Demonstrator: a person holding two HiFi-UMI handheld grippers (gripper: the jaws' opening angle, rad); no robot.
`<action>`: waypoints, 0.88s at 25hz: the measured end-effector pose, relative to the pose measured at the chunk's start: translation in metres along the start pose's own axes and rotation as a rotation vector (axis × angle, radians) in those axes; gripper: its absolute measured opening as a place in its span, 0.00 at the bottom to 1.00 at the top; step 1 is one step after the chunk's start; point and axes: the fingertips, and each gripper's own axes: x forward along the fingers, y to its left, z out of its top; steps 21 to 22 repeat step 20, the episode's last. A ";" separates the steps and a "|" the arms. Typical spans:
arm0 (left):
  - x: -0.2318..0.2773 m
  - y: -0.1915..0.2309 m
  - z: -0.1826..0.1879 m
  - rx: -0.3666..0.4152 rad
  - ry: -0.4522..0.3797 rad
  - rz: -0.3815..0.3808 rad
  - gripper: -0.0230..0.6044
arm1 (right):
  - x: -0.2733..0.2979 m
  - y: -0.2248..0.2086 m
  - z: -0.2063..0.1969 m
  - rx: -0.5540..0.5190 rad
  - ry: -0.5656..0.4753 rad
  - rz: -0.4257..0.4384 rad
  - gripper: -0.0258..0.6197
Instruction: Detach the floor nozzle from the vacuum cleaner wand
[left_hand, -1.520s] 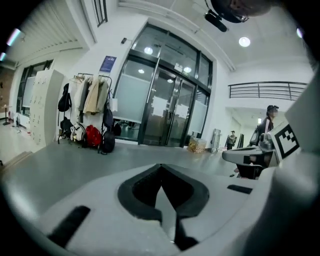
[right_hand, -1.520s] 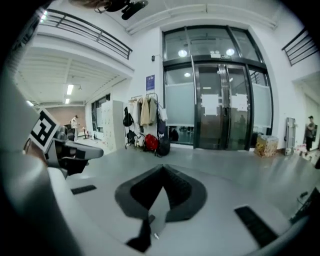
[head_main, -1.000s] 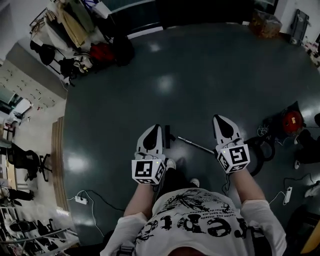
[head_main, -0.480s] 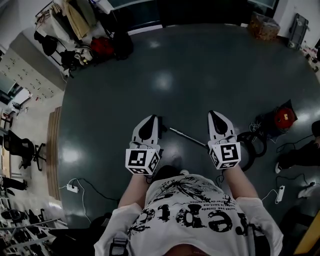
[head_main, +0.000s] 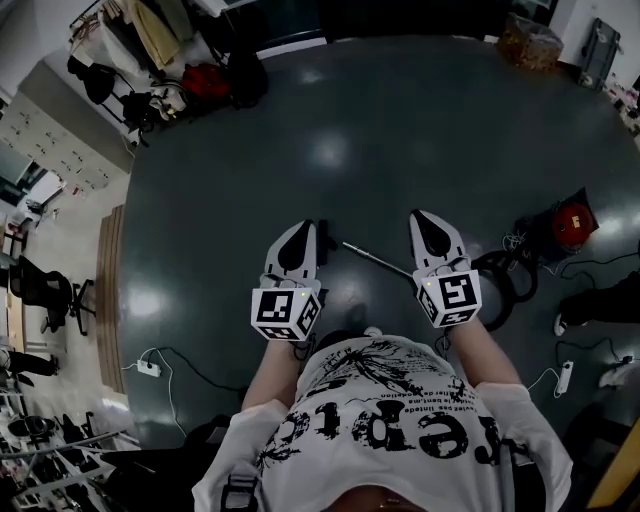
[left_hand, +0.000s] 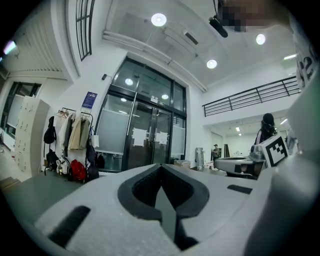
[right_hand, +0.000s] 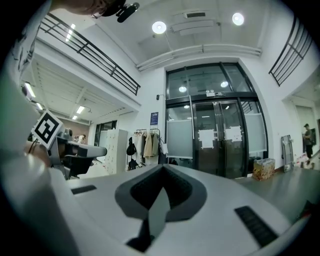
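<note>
The left gripper (head_main: 300, 232) and the right gripper (head_main: 424, 222) are held side by side in front of the person, both pointing level across the room, each with its jaws pressed together and nothing between them, as the left gripper view (left_hand: 161, 169) and the right gripper view (right_hand: 162, 171) show. Down on the dark floor (head_main: 380, 150) lies the thin wand (head_main: 378, 258), slanting in the gap between the two grippers as the head view sees them. Its dark floor nozzle (head_main: 323, 250) sits at the end just beside the left gripper, and its other end runs toward the right gripper. Well off to the right stands the red vacuum cleaner (head_main: 572, 222), with its black hose (head_main: 505, 285) looped near the right gripper. Both grippers face tall glass doors (left_hand: 150, 145) rather than the wand
</note>
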 end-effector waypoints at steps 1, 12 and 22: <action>0.000 0.000 -0.002 -0.006 0.001 0.002 0.04 | 0.000 0.001 -0.001 -0.007 0.005 0.005 0.04; -0.004 0.012 -0.009 -0.015 0.009 0.037 0.04 | 0.010 0.004 -0.014 -0.002 0.041 0.019 0.04; 0.006 0.016 -0.012 -0.050 0.006 0.065 0.04 | 0.008 -0.008 -0.015 0.016 0.065 -0.002 0.04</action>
